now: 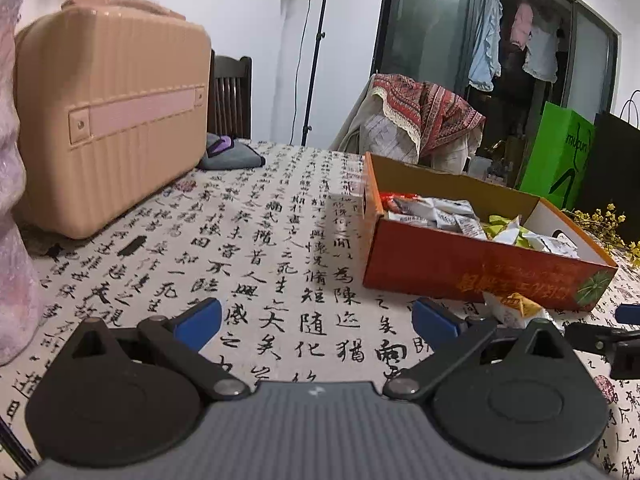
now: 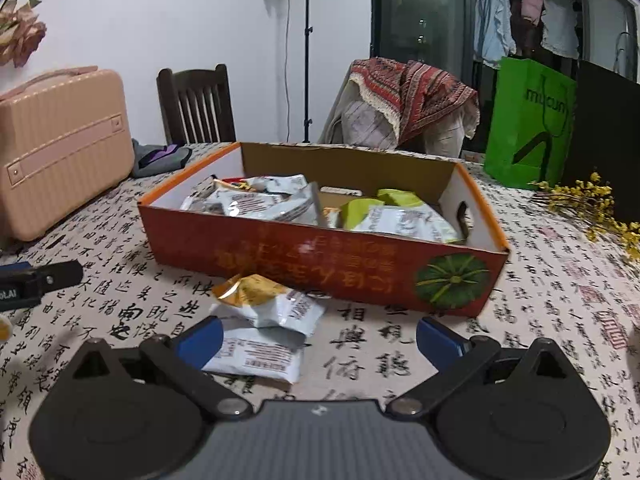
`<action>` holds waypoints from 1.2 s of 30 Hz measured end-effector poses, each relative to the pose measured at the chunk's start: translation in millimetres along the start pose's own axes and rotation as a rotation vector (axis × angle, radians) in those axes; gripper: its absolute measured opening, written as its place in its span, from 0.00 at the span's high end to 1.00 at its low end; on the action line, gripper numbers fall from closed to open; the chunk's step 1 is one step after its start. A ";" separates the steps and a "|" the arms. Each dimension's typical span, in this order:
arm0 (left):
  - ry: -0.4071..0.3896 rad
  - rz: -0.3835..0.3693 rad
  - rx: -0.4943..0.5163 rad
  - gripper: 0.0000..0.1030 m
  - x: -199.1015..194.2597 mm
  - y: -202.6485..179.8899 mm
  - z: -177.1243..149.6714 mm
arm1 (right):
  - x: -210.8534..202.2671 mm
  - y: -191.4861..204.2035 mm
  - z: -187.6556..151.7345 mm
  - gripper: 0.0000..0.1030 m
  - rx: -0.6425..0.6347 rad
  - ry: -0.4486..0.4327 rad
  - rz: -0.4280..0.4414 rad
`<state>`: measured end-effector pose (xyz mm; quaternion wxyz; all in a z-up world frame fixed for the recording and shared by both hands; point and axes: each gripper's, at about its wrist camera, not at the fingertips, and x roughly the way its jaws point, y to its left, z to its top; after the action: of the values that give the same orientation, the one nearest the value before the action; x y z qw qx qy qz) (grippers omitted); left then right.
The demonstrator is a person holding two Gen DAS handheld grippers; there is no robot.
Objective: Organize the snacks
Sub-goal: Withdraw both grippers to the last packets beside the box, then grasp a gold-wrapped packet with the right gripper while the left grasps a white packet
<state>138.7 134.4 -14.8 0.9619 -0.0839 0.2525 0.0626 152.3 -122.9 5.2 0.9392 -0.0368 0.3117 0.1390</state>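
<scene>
An orange cardboard box [image 2: 280,256] with a pumpkin print stands on the calligraphy tablecloth and holds several white, silver and green snack packets [image 2: 256,200]. Two packets lie on the cloth in front of it: a gold-topped one [image 2: 272,300] stacked on a white one [image 2: 260,354]. My right gripper [image 2: 318,338] is open, its left pad beside the white packet, nothing between its fingers. In the left wrist view the box [image 1: 460,268] sits to the right, a gold-topped packet [image 1: 516,310] peeks past the right finger, and my left gripper [image 1: 316,320] hangs open over bare cloth.
A pink hard case [image 1: 112,120] stands at the left with a grey cloth [image 1: 232,156] behind it. Dried yellow flowers [image 2: 592,208], a green bag [image 2: 528,120] and a black bag sit at the right. Draped chair [image 2: 408,100] and light stand behind the table.
</scene>
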 end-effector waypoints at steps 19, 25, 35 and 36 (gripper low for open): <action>0.058 -0.029 -0.113 0.00 13.9 18.4 -2.0 | 78.5 26.8 16.2 0.32 0.024 0.116 0.042; 0.060 -0.027 -0.126 0.00 14.4 20.3 -2.3 | 66.9 26.3 16.9 0.51 0.005 0.067 0.031; 0.072 -0.003 -0.148 0.00 17.6 23.2 -2.1 | 36.7 15.4 16.8 0.70 0.000 -0.013 0.044; 0.074 0.005 -0.146 0.00 17.9 22.7 -2.0 | 32.5 12.9 16.5 0.70 0.002 -0.024 0.042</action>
<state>149.6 157.6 -28.3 0.9431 -0.1553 0.2828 0.0802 183.1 -100.2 -0.7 0.9398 -0.0277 0.3011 0.1589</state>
